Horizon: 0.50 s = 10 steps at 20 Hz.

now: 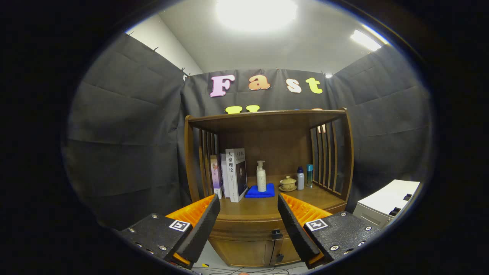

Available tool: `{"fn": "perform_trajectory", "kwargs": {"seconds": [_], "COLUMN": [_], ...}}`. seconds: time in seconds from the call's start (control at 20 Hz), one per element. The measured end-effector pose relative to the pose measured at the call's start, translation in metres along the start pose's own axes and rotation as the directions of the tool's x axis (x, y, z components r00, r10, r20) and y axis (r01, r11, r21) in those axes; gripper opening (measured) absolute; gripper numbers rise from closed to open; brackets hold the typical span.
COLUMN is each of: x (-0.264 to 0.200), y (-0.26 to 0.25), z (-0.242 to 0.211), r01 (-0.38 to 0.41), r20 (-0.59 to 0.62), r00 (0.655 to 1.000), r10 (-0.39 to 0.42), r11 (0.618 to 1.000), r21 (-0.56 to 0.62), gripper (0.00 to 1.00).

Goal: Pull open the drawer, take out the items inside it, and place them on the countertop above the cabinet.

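A brown wooden cabinet (244, 233) stands ahead of me, with a shut drawer (244, 228) under its countertop (263, 208). A small dark knob (276, 233) sits on the drawer front, close to my right finger. My gripper (248, 223) is open, its fingers spread wide with nothing between them, held a short way in front of the drawer. Whatever is inside the drawer is hidden.
On the countertop stand several books (233, 173), a white pump bottle (261, 177) on a folded blue cloth (260, 191), a lidded cup on a saucer (287, 183) and two small bottles (304, 177). Cabinet doors (248, 253) lie below the drawer. A white unit (386, 204) stands to the right.
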<state>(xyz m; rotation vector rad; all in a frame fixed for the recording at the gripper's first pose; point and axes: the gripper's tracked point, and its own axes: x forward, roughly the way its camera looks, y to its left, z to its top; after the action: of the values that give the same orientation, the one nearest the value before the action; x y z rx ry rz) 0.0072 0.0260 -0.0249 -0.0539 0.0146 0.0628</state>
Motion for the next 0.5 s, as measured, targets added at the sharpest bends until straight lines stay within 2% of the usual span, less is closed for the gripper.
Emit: {"fn": "perform_trajectory", "kwargs": {"seconds": [0.3,0.5], "x": [0.033,0.059], "y": [-0.023,-0.040], "z": [-0.046,-0.069], "r01": [0.044,0.051], "r20": [-0.063,-0.076], "r00": [0.997,0.995], "r10": [-0.044,-0.058], "r11": [0.999,0.995], "r21": [0.003,-0.083], "gripper": [0.94,0.94]}}
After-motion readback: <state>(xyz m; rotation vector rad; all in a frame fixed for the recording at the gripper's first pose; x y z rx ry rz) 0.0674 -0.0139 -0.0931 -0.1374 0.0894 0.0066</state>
